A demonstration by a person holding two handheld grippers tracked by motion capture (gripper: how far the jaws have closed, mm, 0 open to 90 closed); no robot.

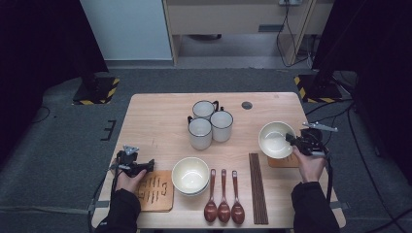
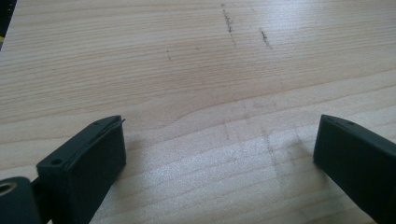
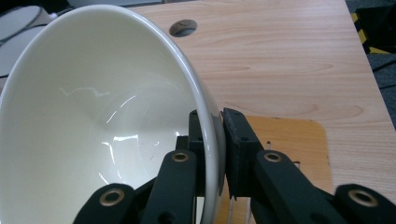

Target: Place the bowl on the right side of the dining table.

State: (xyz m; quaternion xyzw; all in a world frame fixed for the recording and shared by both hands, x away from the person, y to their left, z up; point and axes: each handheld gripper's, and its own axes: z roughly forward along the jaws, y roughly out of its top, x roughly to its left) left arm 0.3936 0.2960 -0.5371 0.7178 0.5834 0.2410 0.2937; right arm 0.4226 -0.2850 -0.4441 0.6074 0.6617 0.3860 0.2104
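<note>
The right gripper (image 1: 291,139) pinches the rim of a glossy cream ceramic bowl (image 1: 276,139), one black jaw inside the wall and one outside, and holds it tilted near the right edge of the pale wooden table (image 1: 160,116). In the right gripper view the bowl's (image 3: 98,116) smooth inside catches streaks of light. Under the bowl, partly hidden by it, lies an orange-brown wooden mat (image 1: 284,161) with rounded corners. Just left of that mat a bundle of dark brown chopsticks (image 1: 258,188) runs toward the near edge.

The left gripper (image 1: 147,166) rests near the left edge with its jaws spread wide and nothing between them; the left gripper view shows bare, faintly scuffed wood grain between them. Below it is a second wooden mat (image 1: 156,192) with dark markings, at the near left corner.

At the middle of the near edge a stack of cream bowls (image 1: 190,175) sits beside three reddish-brown wooden spoons (image 1: 223,199), handles pointing away. Farther back, three white mugs (image 1: 210,124) with dark rims and handles stand clustered together, and a round grey grommet hole (image 1: 247,105) lies toward the far edge.
</note>
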